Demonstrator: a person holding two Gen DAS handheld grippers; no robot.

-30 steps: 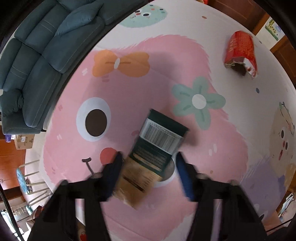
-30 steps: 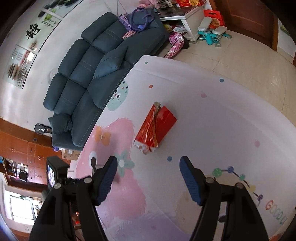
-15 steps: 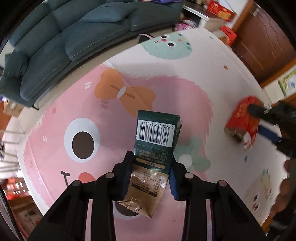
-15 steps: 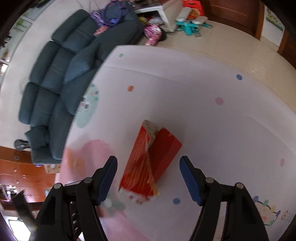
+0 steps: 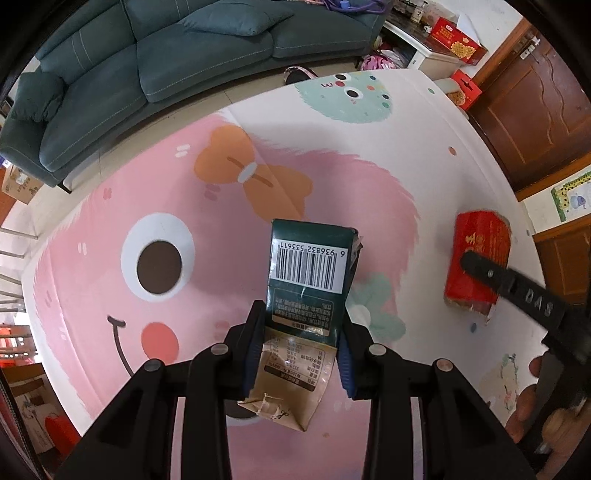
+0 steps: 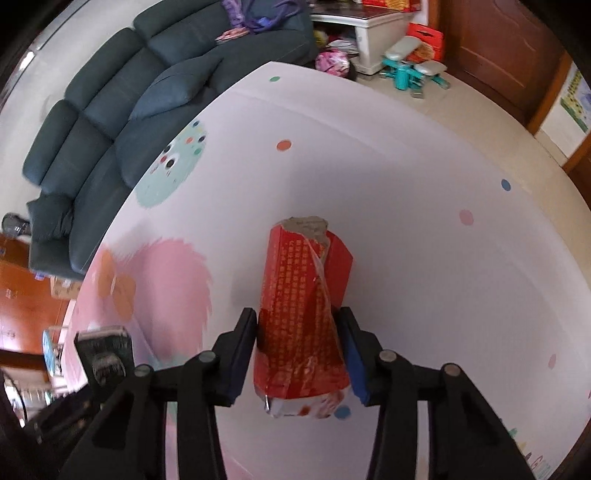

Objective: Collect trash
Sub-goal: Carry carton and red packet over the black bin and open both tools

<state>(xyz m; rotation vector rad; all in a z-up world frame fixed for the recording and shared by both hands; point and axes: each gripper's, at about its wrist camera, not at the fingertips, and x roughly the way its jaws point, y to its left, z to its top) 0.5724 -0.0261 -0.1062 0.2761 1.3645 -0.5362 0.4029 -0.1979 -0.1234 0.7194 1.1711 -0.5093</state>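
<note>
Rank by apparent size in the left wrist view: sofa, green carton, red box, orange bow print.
1. Sofa, largest even though farthest.
2. Green carton, enlarged by nearness; held in the left gripper.
3. Orange bow print and red box: too close to rank; the right gripper covers part of the box.

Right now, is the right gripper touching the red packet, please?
Touching: in the right wrist view both fingers of the right gripper press against the red packet's sides.

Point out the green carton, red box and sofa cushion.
green carton (image 5: 308, 264): left wrist view, barcode label.
red box (image 6: 295, 295): right wrist view, patterned top face.
sofa cushion (image 5: 236, 16): left wrist view, cushion's middle.
</note>
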